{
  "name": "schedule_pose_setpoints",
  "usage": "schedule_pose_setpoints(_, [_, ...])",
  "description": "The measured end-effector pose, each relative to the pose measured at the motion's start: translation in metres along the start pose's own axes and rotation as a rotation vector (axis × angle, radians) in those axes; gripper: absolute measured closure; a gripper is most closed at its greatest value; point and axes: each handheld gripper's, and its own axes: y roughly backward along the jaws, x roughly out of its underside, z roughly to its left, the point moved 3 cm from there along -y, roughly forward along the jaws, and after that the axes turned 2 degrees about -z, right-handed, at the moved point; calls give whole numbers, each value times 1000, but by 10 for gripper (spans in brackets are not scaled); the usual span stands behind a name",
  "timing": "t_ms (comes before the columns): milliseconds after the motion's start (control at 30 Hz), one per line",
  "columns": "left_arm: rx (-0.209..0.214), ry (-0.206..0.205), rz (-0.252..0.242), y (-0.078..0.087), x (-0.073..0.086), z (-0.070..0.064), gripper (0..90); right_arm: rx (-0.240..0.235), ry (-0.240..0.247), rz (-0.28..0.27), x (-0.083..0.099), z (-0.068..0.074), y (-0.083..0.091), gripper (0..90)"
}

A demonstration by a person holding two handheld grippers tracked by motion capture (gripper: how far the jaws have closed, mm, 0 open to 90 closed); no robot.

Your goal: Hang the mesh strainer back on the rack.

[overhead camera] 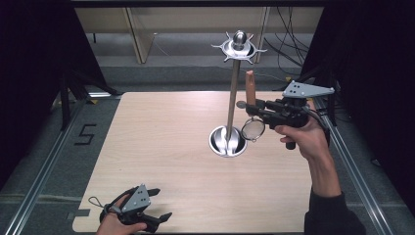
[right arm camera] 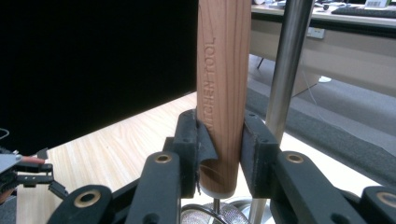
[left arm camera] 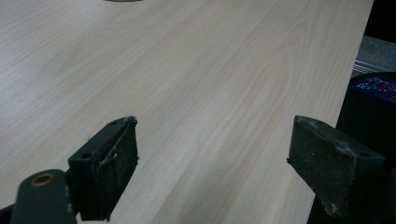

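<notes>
Right of centre in the high view, the right gripper (overhead camera: 258,108) is held up off the table (overhead camera: 161,147) in the person's hand (overhead camera: 304,138), with its grey three-cornered plate on top. Its jaws are pressed in on the wooden handle (overhead camera: 250,88) of a small strainer (overhead camera: 253,129); the handle stands upright above the jaws, and the round mesh bowl hangs below them. In the right gripper view the handle (right arm camera: 222,93) fills the middle of the frame, pinched from both sides near its lower end, with the words KITCHEN TOOL running up the wood and a bit of mesh (right arm camera: 208,215) showing at the bottom edge. Just left of the strainer in the high view stands a metal rack: a thin upright pole (overhead camera: 233,95) rising from a round shiny base (overhead camera: 228,141), topped by a spiked ring with a ball (overhead camera: 239,45) near the upper middle of the frame. The strainer bowl hangs beside the pole, just above the base's right rim; whether it touches cannot be told. At the lower left of the high view the left gripper (overhead camera: 159,204) rests at the near edge of the table. The left gripper view shows its jaws spread wide apart, bare wood between them.
</notes>
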Motion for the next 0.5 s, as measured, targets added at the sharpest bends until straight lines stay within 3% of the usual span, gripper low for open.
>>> schedule_pose_setpoints(500, [4, 2, 2, 0, 0, 0, 153, 26, 0, -38, -22, -7, 2, 713])
